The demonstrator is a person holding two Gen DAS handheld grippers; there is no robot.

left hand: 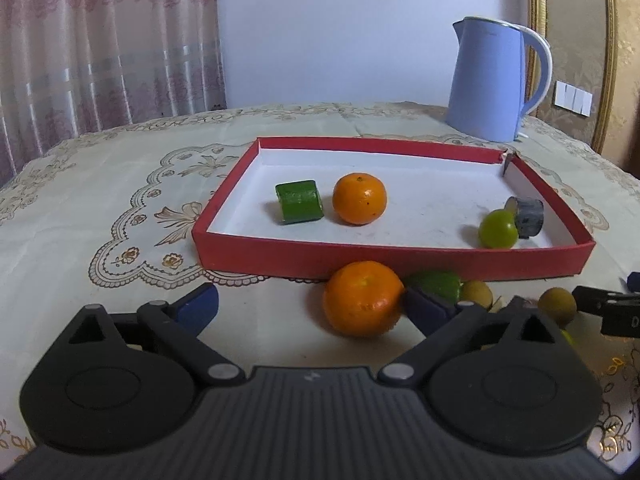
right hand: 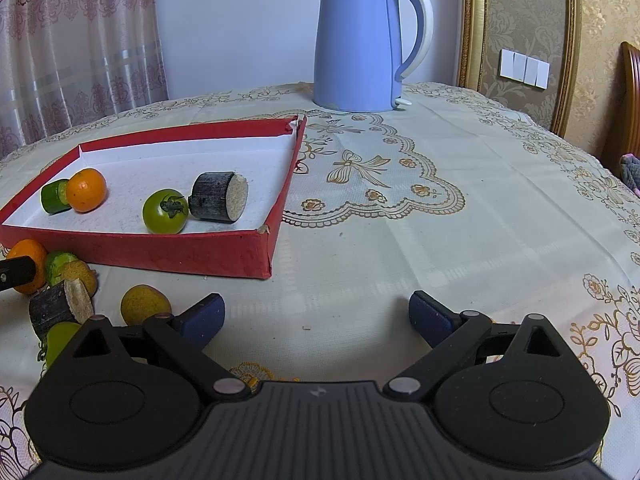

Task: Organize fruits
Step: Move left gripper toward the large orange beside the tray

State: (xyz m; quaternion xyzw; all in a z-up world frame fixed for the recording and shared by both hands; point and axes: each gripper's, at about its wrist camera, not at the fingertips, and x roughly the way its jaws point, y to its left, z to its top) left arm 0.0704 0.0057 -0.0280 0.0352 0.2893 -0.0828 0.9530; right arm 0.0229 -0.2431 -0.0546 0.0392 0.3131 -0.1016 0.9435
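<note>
Tablecloth (right hand: pixel 400 240) slick; left gripper (left hand: pixel 312 308) jaws wide beside orange (left hand: pixel 362 298), right gripper (right hand: pixel 316 316) jaws wide, empty; off-centre closure risked rolling orange into red tray (left hand: pixel 392 258) wall.

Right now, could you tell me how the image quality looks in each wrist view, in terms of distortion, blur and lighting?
Left wrist view: fisheye bends the red tray edges; the near orange looks slightly soft; soft, even light, faint shadows. Right wrist view: the kettle leans, dark vignette in the corners; the tray's green tomato is sharp with a small highlight.
</note>
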